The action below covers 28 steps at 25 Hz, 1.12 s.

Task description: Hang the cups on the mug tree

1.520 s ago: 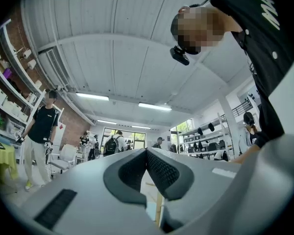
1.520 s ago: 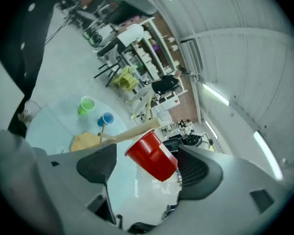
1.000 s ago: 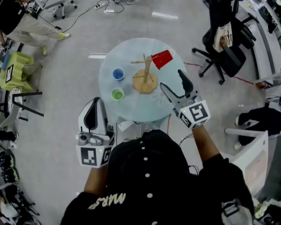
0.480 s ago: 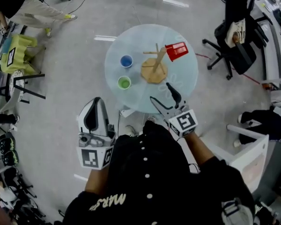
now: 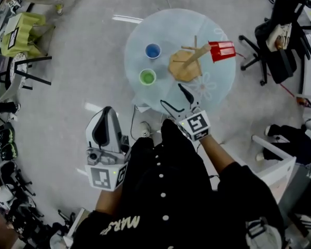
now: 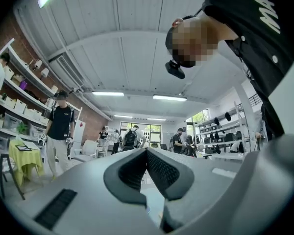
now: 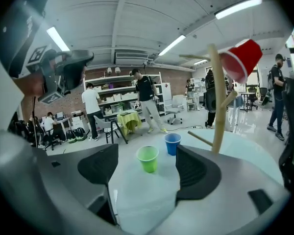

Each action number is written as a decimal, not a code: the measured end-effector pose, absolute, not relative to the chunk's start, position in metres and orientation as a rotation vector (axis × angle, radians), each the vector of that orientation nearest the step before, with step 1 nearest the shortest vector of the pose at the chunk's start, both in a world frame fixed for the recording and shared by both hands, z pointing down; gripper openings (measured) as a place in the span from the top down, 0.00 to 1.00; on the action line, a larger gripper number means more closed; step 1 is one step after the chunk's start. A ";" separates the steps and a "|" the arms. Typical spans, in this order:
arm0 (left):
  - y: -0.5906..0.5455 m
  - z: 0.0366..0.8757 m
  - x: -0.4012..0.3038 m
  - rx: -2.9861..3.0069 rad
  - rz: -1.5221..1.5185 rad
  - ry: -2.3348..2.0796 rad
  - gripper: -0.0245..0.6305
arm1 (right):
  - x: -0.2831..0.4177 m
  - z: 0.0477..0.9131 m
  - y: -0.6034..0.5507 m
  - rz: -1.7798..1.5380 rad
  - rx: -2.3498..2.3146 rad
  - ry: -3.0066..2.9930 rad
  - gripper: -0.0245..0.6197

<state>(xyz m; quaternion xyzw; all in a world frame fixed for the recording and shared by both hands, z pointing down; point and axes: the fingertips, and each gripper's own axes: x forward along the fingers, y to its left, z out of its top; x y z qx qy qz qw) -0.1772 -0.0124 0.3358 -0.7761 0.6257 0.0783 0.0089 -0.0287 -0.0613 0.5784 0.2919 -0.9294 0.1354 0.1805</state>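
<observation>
The right claw (image 5: pixel 171 94) has drawn back from the mug tree (image 5: pixel 185 66) to the table (image 5: pixel 166 31) edge; jaws opening.

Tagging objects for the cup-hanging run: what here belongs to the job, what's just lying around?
Job: mug tree, red cup hanging on it, green cup and blue cup on the round table, right gripper (jaws opening, empty), left gripper (shut, empty).

Lying about: office chair, yellow-draped table.
</observation>
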 end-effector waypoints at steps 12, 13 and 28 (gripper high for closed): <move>0.013 0.400 -0.215 -2.389 0.153 2.114 0.96 | -0.093 0.689 -0.091 0.280 0.729 -2.564 0.38; 0.015 0.405 -0.217 -2.387 0.146 2.124 0.96 | -0.096 0.695 -0.092 0.282 0.733 -2.561 0.38; 0.041 0.438 -0.240 -2.368 0.054 2.209 0.96 | -0.135 0.748 -0.114 0.198 0.733 -2.502 0.37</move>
